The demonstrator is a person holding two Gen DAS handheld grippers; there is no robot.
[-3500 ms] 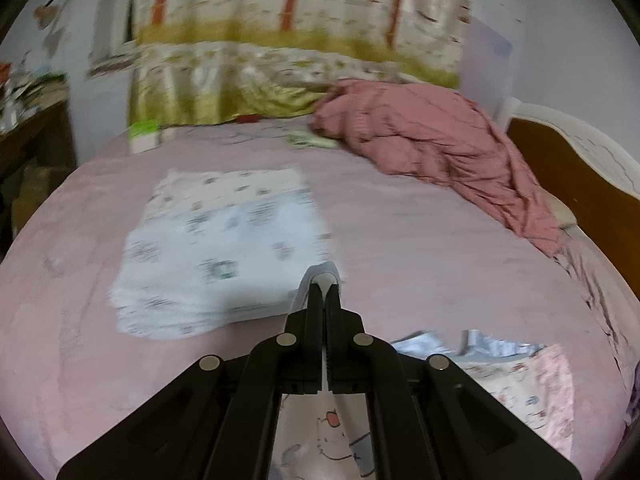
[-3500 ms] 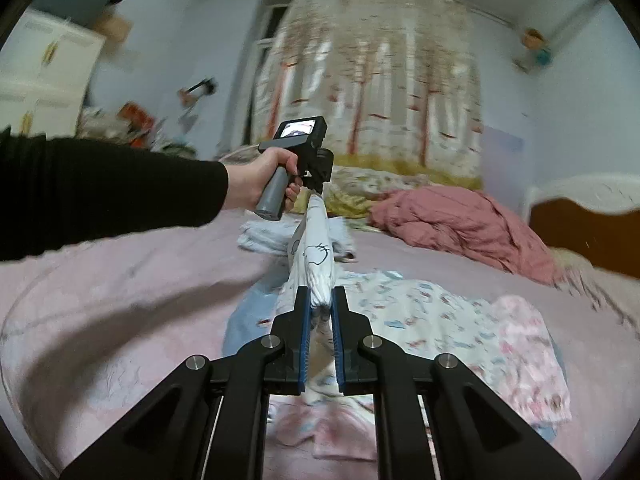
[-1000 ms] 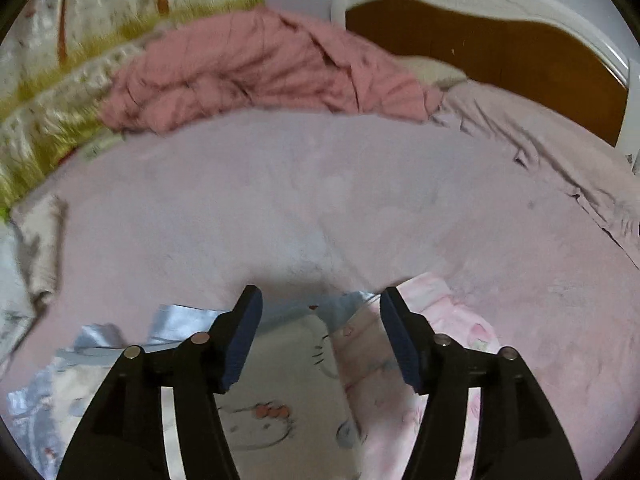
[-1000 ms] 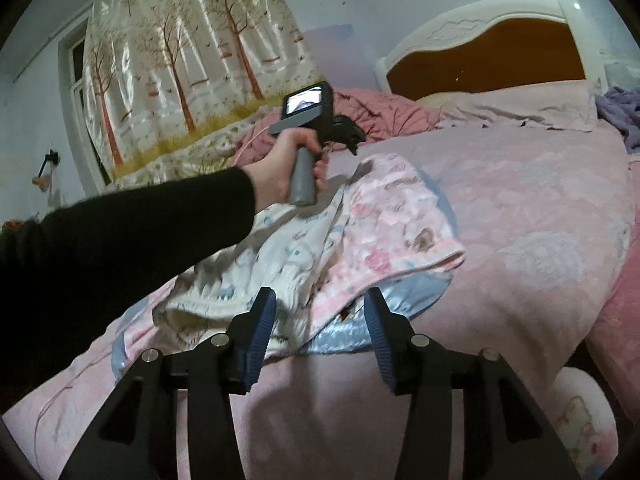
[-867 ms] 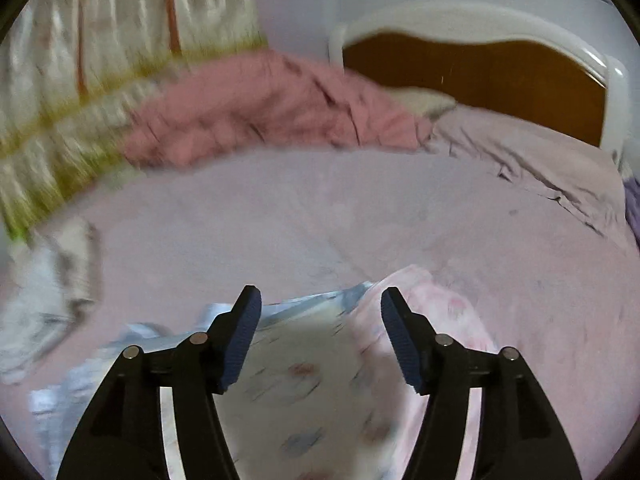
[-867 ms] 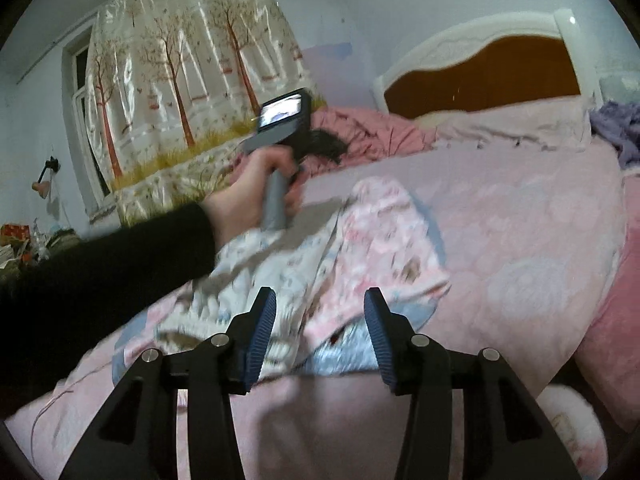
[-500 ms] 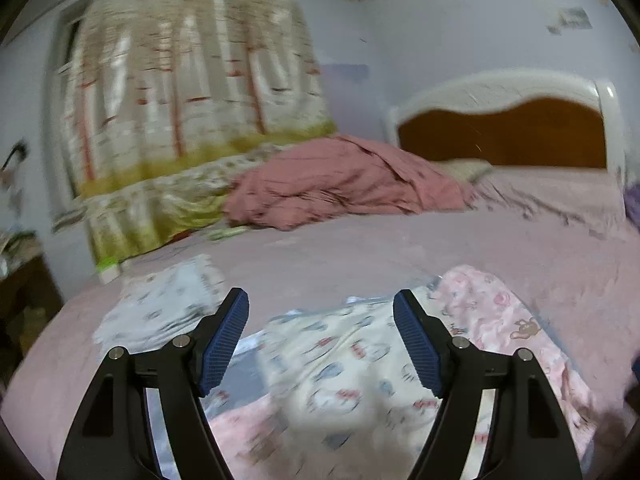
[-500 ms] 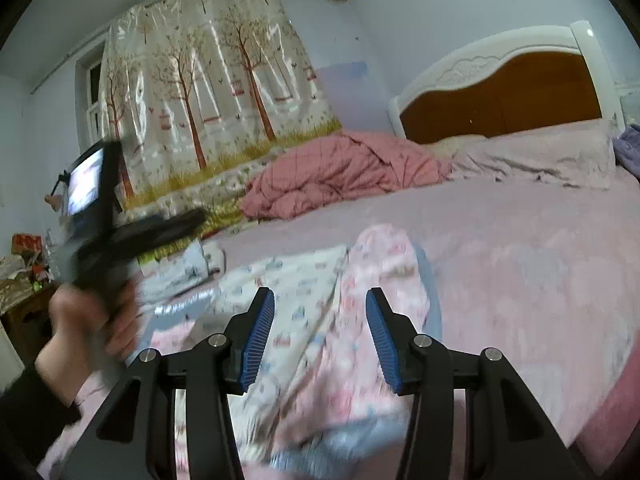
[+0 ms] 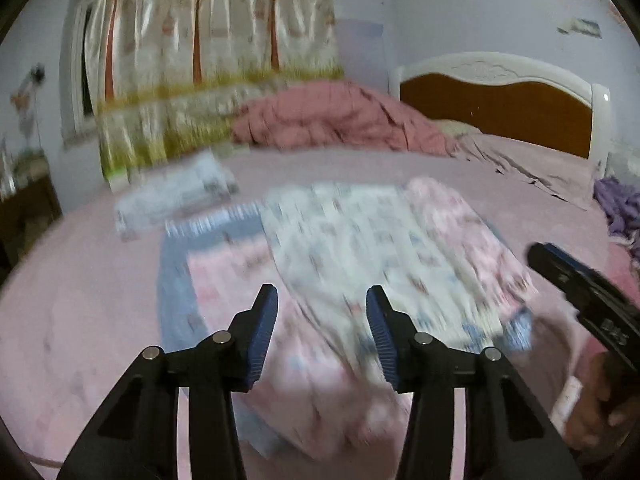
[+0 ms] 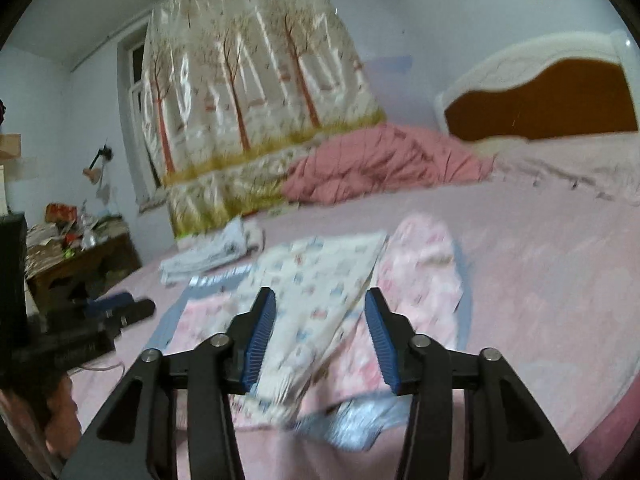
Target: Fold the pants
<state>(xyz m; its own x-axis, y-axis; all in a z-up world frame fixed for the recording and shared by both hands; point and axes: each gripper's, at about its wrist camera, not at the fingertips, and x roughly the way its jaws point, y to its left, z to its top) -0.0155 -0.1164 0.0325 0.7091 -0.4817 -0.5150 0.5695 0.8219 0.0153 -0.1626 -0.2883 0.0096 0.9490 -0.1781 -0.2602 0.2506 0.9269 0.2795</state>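
Right gripper above bed, jaws closing, nothing between blue pads. Printed white pants lying flat on pink garment, blue fabric edge beneath. Left gripper at left edge, state unclear. Folded white clothes beyond. Crumpled pink quilt near tree-print curtain. Cluttered wooden table at left.

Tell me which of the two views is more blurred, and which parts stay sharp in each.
Left wrist view: more blurred; the pants and curtain smear, while the left gripper and headboard stay sharp. Right wrist view: milder blur on the pants; the right gripper is crisp. Both views bend straight lines at the edges.
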